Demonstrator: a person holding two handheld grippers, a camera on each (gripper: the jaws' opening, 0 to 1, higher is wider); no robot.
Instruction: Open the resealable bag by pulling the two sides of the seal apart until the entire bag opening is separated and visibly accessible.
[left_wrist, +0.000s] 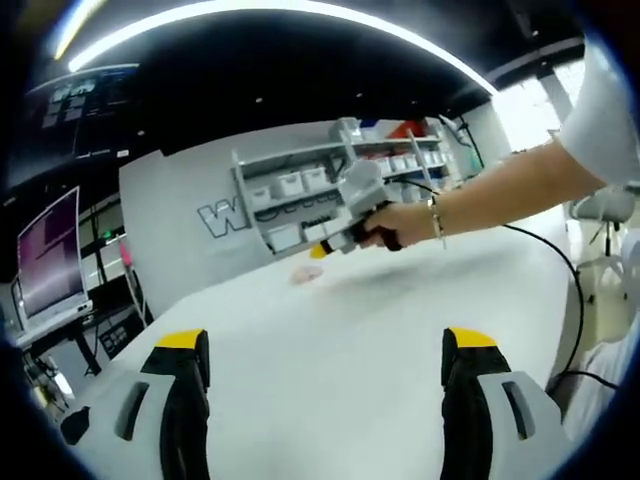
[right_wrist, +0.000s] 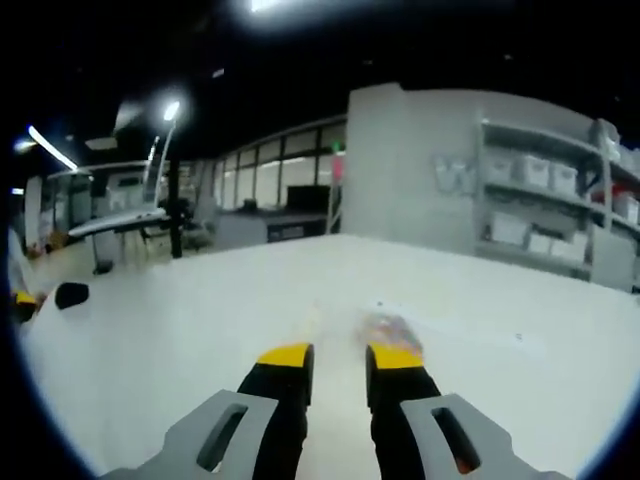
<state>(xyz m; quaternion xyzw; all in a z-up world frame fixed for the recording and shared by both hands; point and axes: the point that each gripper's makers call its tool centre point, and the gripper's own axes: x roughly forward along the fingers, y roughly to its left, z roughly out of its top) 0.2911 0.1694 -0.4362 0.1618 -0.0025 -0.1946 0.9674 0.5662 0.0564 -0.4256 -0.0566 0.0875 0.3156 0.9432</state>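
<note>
A wide white table (left_wrist: 330, 330) fills the floor ahead. At one o'clock, grey shelving (right_wrist: 545, 215) holds white bins; at ten, a lit monitor (left_wrist: 47, 255). A curved ceiling light strip (left_wrist: 280, 12) glows overhead.

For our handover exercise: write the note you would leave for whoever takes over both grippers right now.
Left gripper: open, fingers wide, over bare white table.
Right gripper: open with a narrow gap, low over the table, pointing at the bag just past its tips.
The bag lies flat on the table; whether its seal is parted is too blurred to tell.
Done: nothing gripped yet.
Left: grip each side of the seal and pull apart.
</note>
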